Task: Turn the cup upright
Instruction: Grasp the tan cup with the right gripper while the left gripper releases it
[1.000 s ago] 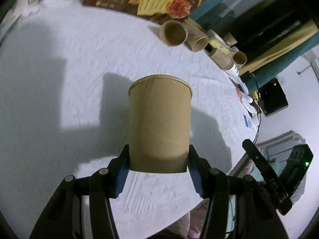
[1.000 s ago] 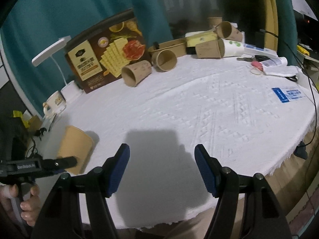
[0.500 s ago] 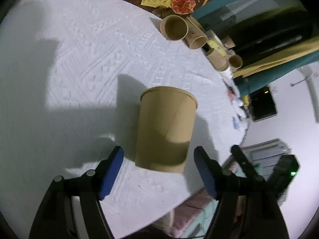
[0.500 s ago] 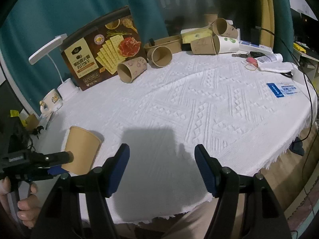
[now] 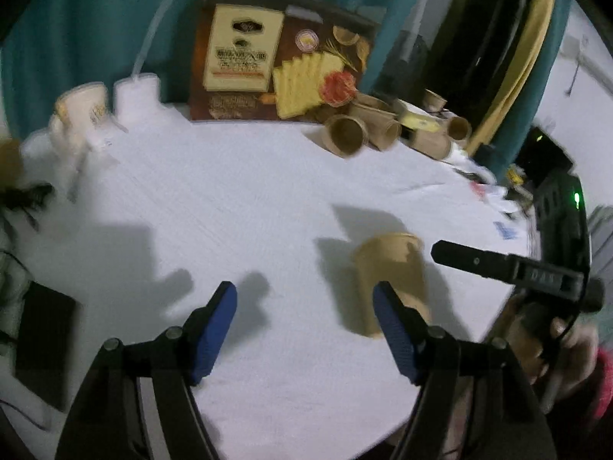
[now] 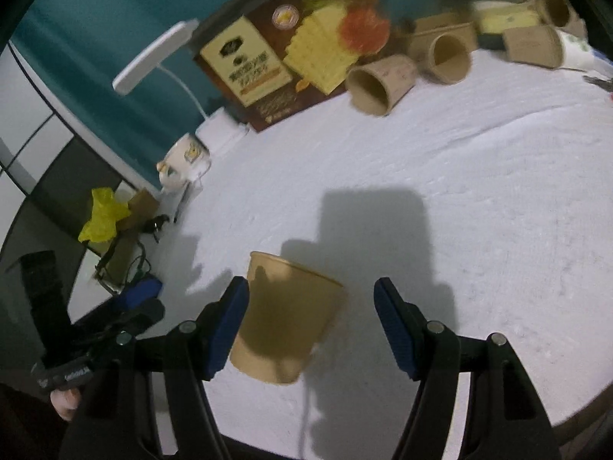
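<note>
The paper cup [image 6: 285,316] stands mouth-up on the white tablecloth [image 6: 479,176], near the close edge of the round table, so the flip looks done and what remains is to leave it alone. The left gripper [image 5: 304,329] has its blue fingers [image 5: 214,326] spread wide with nothing between them; the cup [image 5: 390,280] shows just behind its right finger, off to the right of the gap. The right gripper [image 6: 310,322] is also wide open and empty, with the cup low between its fingers and close to the left one; whether that finger touches the cup I cannot tell.

To finish well, both tools should draw back along a path that clears the rim, since a light paper cup probably tips at a small knock. The right gripper needs the most care, because its left finger is so near the cup wall.

The cloth is textured and likely grips the base a little. At the far side lie several paper cups on their sides [image 6: 383,84], in front of a cracker box [image 6: 291,57]. A white desk lamp [image 6: 153,57] and a mug [image 6: 184,161] sit at the far left, with a teal curtain [image 6: 95,19] behind. Both views are somewhat blurred.
</note>
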{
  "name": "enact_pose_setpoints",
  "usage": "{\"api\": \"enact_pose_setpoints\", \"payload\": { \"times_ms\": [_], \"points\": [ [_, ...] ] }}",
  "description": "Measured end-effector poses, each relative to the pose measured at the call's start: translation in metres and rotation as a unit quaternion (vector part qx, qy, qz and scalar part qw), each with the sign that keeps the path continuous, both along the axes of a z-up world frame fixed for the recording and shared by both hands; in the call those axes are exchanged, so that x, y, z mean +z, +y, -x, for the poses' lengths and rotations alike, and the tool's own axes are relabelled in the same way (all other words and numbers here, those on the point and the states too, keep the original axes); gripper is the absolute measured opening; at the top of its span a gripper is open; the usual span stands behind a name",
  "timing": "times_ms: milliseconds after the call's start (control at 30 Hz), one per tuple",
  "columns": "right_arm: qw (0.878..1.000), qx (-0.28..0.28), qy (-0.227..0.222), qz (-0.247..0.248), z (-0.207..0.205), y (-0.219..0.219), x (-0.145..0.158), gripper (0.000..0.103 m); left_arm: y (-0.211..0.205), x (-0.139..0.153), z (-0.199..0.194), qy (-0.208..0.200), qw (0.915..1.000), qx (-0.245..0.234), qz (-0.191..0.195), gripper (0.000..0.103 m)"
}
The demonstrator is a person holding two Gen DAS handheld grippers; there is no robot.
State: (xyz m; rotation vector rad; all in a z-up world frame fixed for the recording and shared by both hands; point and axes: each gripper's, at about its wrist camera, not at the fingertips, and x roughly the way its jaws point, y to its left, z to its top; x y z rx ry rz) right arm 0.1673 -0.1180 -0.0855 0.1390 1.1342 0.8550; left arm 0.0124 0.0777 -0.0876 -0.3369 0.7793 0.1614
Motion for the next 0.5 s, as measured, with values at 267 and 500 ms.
{"api": "enact_pose_setpoints", "payload": {
  "times_ms": [267, 500],
  "points": [
    [0.999, 0.028, 0.017, 0.01, -0.007, 0.043, -0.01, 0.071, 0.032, -0.013, 0.014, 0.003, 0.9979, 0.048, -0.044, 0.073],
    [0.997, 0.062, 0.039, 0.034, -0.009, 0.065, -0.021, 0.071, 0.043, -0.016, 0.021, -0.001, 0.996, 0.072, -0.053, 0.073]
  ]
}}
